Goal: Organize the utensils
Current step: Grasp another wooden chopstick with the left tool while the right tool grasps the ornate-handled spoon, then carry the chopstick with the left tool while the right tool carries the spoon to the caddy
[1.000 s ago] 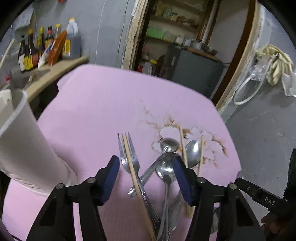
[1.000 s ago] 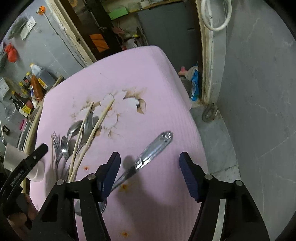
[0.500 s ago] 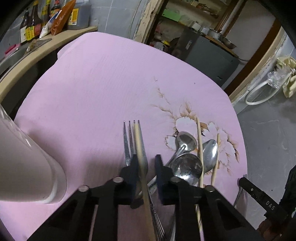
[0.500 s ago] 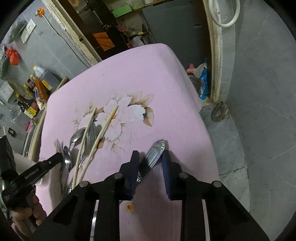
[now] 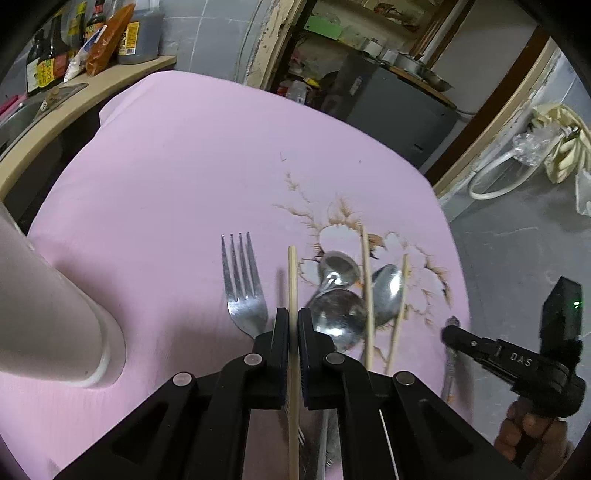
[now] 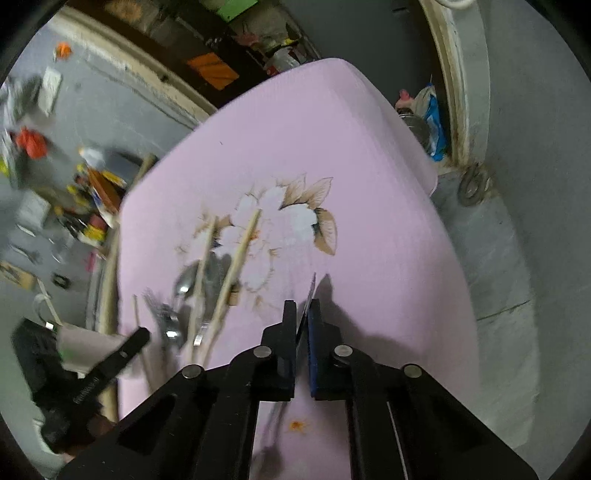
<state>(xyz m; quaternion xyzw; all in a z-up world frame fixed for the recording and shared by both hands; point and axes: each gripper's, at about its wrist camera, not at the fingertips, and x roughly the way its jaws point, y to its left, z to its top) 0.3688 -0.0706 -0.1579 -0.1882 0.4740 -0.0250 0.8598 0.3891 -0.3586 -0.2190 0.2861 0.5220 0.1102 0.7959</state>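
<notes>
The chopstick (image 5: 293, 280) sits clamped between the pads of the left gripper (image 5: 293, 325), its far end reaching forward over the pink cloth (image 5: 177, 177) and its near end running back under the gripper body. Just left of it a fork (image 5: 242, 284) lies flat on the cloth, tines pointing away. Just right of it are 3 spoons (image 5: 338, 306) in a loose heap, bowls overlapping, with 2 more chopsticks (image 5: 366, 291) laid across them. All of this rests near the printed flower (image 5: 391, 243) on the cloth.

The right gripper (image 6: 303, 325) is clenched on a flat metal utensil handle (image 6: 311, 291), seen edge-on as a thin strip that sticks out past the pads near the right edge of the cloth; which kind of utensil it belongs to cannot be told. In the left wrist view the same handle (image 5: 451, 354) shows in the tip of the right gripper, with the person's hand (image 5: 532, 435) below it.

A white cup (image 5: 48, 314) stands on the cloth at the far left, well apart from the heap. Behind the table is a wooden counter (image 5: 74, 107) with several bottles (image 5: 92, 33).
</notes>
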